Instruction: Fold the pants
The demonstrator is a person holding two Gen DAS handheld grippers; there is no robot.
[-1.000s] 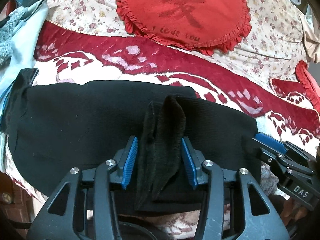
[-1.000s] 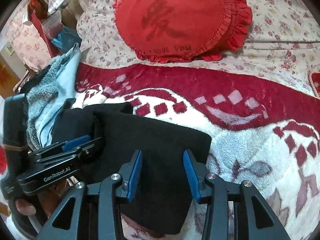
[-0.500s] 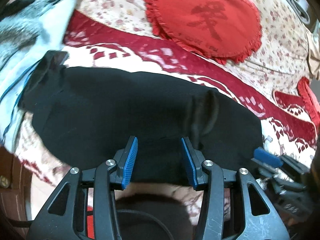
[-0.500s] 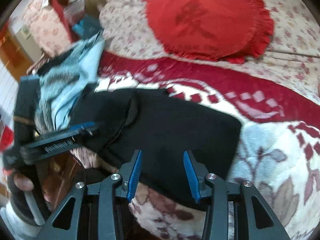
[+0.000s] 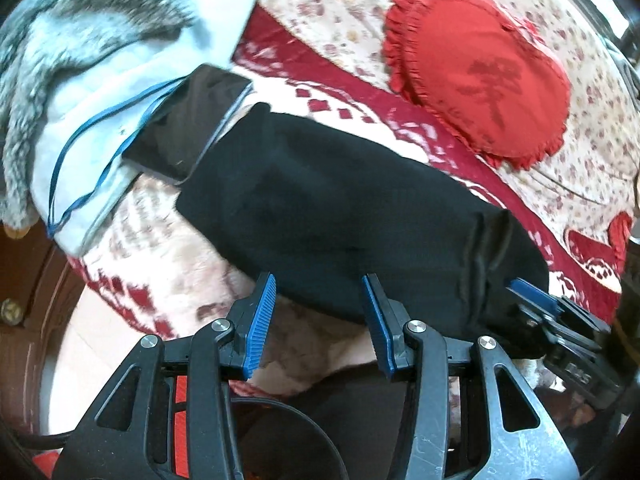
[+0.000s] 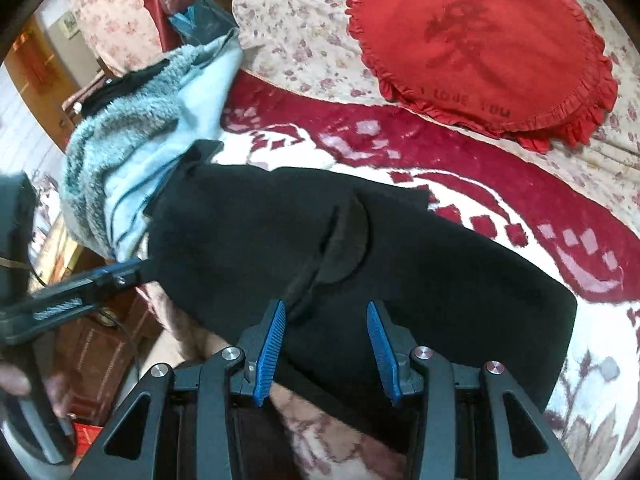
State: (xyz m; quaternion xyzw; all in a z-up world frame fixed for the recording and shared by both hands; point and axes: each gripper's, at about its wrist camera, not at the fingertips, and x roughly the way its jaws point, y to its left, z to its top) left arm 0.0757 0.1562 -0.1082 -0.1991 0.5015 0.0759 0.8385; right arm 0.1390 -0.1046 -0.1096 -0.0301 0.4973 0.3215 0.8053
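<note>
The black pants lie folded in a long band across the red and white blanket, also seen in the right wrist view. A raised fold ridge stands near their right end, and shows in the right wrist view. My left gripper is open and empty, just off the pants' near edge. My right gripper is open and empty over the pants' near edge. The right gripper also shows in the left wrist view, and the left gripper in the right wrist view.
A red heart-shaped cushion lies on the floral bedspread beyond the pants. A pale blue fleecy garment with a dark flat item on it lies at the pants' left end. The bed edge and floor are at the lower left.
The left gripper let go of the bunched fold it stood around and moved left and back along the pants. The right gripper backed off, and both views now show more of the pants.
</note>
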